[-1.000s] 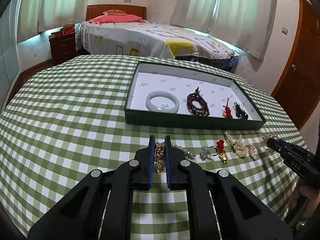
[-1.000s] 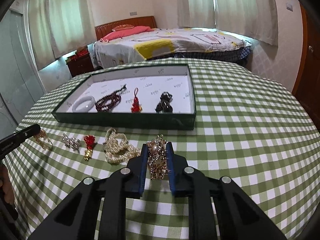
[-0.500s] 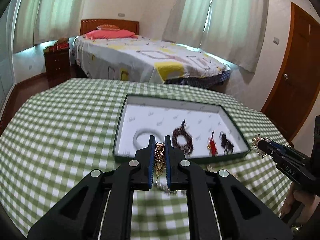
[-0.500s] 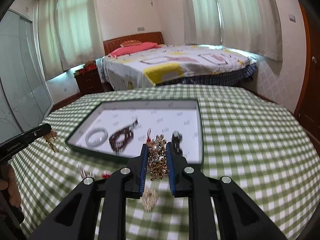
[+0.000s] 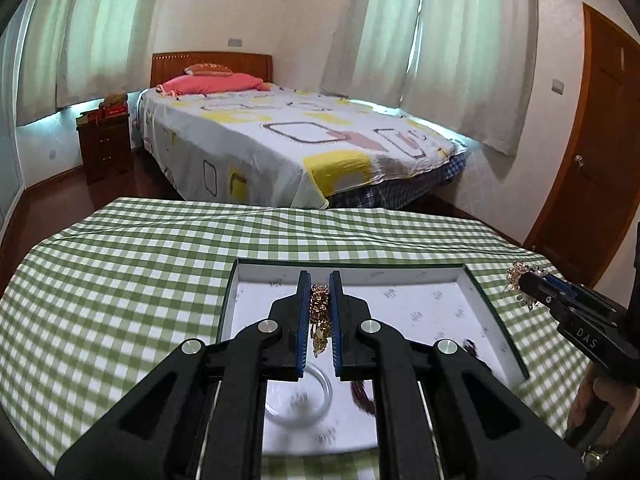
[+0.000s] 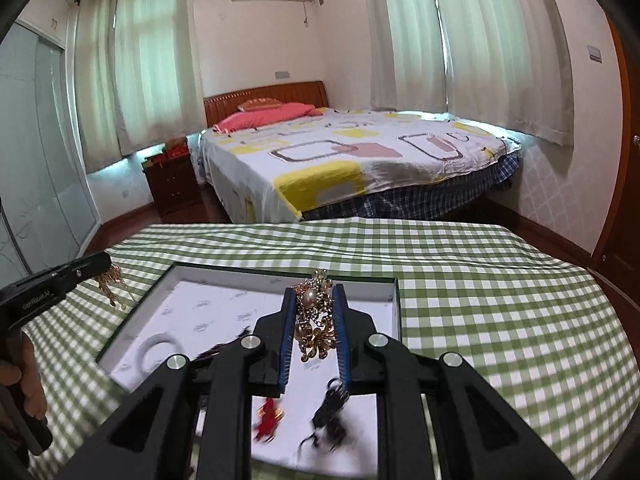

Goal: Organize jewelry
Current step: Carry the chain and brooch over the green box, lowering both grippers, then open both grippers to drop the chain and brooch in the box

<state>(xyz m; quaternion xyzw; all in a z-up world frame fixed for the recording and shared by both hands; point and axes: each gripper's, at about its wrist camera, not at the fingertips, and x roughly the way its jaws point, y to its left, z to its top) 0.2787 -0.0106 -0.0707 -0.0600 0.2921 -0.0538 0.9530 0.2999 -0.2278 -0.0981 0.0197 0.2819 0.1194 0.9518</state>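
Observation:
My left gripper (image 5: 320, 280) is shut on a gold chain (image 5: 319, 316) that hangs between its blue pads, above the dark green jewelry box (image 5: 496, 328) with a white floor. My right gripper (image 6: 316, 292) is shut on a gold brooch with a pearl (image 6: 314, 320), held over the same box (image 6: 132, 316). Inside the box lie a pale bangle (image 5: 300, 400), a dark bead bracelet (image 5: 362, 394), a red tassel charm (image 6: 270, 420) and a black charm (image 6: 330, 416). Each gripper shows in the other's view: the right gripper (image 5: 520, 280) at the right edge, the left gripper (image 6: 106, 266) at the left edge.
The box sits on a round table with a green checked cloth (image 5: 120, 280). Behind the table stand a bed (image 5: 300, 140), a dark nightstand (image 5: 106, 148) and curtained windows. A wooden door (image 5: 600, 160) is at the right. A person's hand (image 6: 28, 376) grips the left tool.
Both grippers have risen from the tablecloth and moved forward over the box, each carrying its piece. The loose jewelry in front of the box has dropped out of view.

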